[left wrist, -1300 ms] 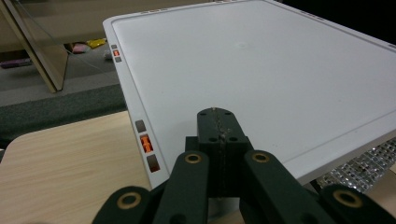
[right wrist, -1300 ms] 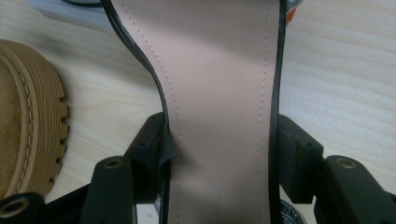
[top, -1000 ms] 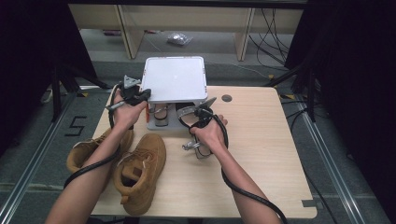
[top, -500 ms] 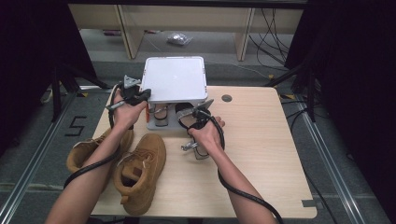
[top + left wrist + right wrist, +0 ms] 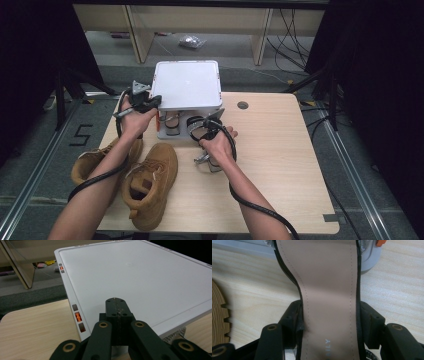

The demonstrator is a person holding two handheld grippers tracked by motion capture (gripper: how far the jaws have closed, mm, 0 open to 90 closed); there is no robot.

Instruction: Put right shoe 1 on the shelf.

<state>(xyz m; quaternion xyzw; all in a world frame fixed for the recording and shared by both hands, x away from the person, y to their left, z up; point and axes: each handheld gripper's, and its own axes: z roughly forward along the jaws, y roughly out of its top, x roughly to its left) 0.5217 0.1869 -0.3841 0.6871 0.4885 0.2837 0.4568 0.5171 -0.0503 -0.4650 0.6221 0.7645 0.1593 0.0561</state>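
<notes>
Near the far edge of the pale wood-grain table (image 5: 280,165), toward its left corner, stood a grey device with a flat, smooth white lid (image 5: 187,85), square with rounded corners. Your left gripper (image 5: 117,312) rested over the lid's near left rim, its black jaws pressed fully together on nothing. Your right gripper (image 5: 329,322) was clamped across the waist of a sandal (image 5: 328,277), one jaw against each black edge; its insole was smooth tan leather, stitched along the border, and its toe end reached under the device's front. A second sandal (image 5: 172,122) sat beside it in that opening. Two tan suede boots (image 5: 150,180) lay at the near left corner, close beside your left forearm.
</notes>
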